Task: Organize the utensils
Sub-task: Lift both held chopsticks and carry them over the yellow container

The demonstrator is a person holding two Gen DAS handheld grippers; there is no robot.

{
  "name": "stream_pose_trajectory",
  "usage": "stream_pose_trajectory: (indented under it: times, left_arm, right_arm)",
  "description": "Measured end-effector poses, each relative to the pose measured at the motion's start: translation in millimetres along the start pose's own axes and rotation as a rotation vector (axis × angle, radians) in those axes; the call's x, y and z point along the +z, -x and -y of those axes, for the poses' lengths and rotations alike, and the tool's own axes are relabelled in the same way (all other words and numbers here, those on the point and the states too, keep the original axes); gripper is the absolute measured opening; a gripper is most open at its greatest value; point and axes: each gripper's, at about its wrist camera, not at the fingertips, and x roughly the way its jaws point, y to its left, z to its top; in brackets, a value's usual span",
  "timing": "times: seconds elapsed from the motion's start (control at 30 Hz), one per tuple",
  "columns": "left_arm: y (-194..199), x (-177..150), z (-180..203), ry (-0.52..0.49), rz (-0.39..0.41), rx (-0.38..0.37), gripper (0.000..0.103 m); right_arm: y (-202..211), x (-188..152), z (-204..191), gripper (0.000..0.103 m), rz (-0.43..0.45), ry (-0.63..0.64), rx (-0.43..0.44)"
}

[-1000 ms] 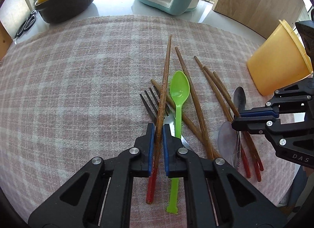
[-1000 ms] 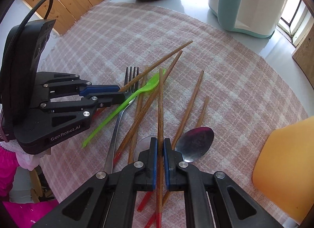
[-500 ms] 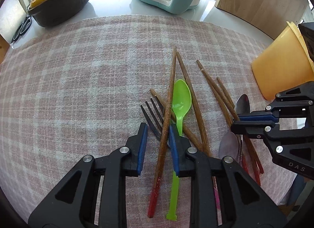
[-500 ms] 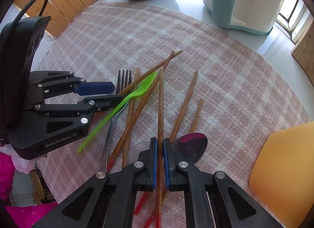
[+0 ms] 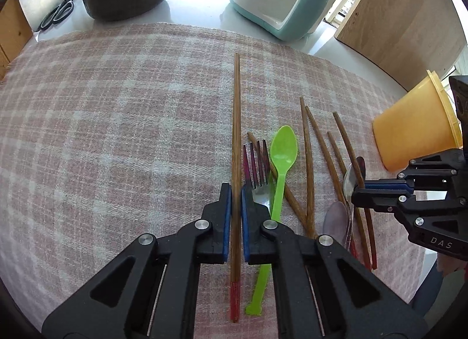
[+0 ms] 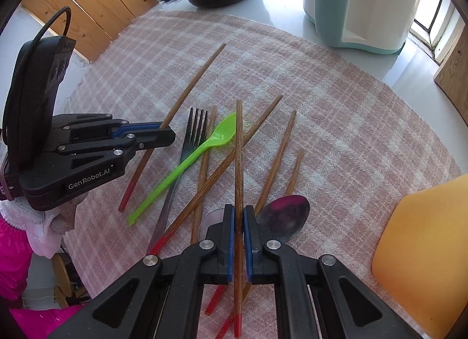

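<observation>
Left claw [image 5: 236,193] has just been closing and now pinches a chopstick [image 5: 235,140] between its blue pads, red tip trailing back under the claw. Just right of it: fork [image 5: 257,169] and green spoon [image 5: 281,163], both flat on the checked cloth [image 5: 117,122]. Right claw [image 6: 239,216] clamps a 2nd chopstick [image 6: 239,149], w/ a metal spoon [image 6: 285,216] beside its right finger. More chopsticks lie loose btwn the claws. Orange cup [image 6: 424,251] further right.

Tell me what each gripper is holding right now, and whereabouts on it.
Left gripper clamps one wooden chopstick on its lower shaft, above the red end. Right gripper clamps another chopstick likewise.
</observation>
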Motion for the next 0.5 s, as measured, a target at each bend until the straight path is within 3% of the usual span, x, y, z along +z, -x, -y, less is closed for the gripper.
stream_pose_trajectory:
  times: [0.5]
  left_arm:
    - [58.5, -11.6, 39.1, 0.035, 0.133, -0.061, 0.004]
  right_arm:
    - [61.2, -25.4, 3.0, 0.003, 0.083, 0.013, 0.044]
